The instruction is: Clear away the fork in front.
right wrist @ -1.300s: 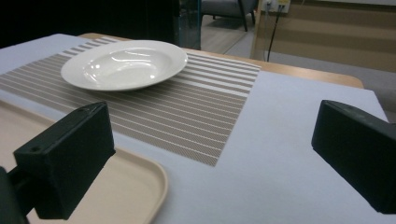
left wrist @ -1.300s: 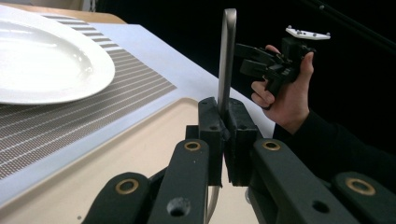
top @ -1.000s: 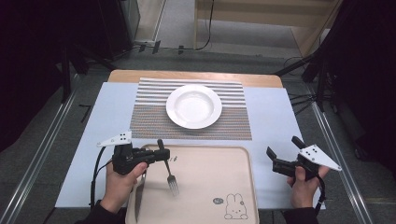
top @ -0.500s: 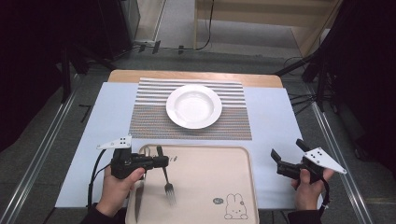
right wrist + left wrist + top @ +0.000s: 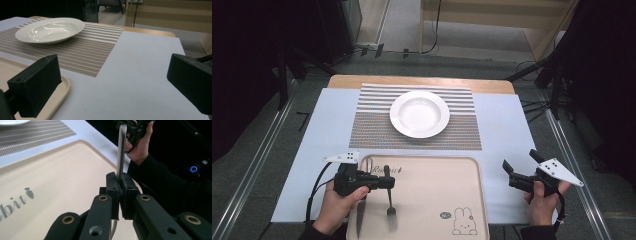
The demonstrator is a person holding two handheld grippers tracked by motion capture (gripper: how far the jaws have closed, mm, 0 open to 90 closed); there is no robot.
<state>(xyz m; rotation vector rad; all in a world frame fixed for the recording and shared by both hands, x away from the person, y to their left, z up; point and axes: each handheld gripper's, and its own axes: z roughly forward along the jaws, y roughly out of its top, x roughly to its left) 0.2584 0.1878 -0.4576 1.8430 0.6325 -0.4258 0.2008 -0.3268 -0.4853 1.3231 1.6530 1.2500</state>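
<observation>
Tongs on the left [image 5: 384, 183] gripped a silver metal fork [image 5: 389, 202] by its handle, tines hanging over the beige plastic tray [image 5: 437, 190] for lifting out; right tongs [image 5: 518, 172] stood open.

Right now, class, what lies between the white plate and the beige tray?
In the high view, the striped placemat and a strip of pale blue sheet lie between the plate and the tray.

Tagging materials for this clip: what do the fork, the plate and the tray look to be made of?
Fork: likely steel, a brushed grey handle with a dull sheen. Plate: probably glazed ceramic, white and glossy with reflections. Tray: seemingly matte beige plastic, with a moulded rounded rim and a printed rabbit.
</observation>
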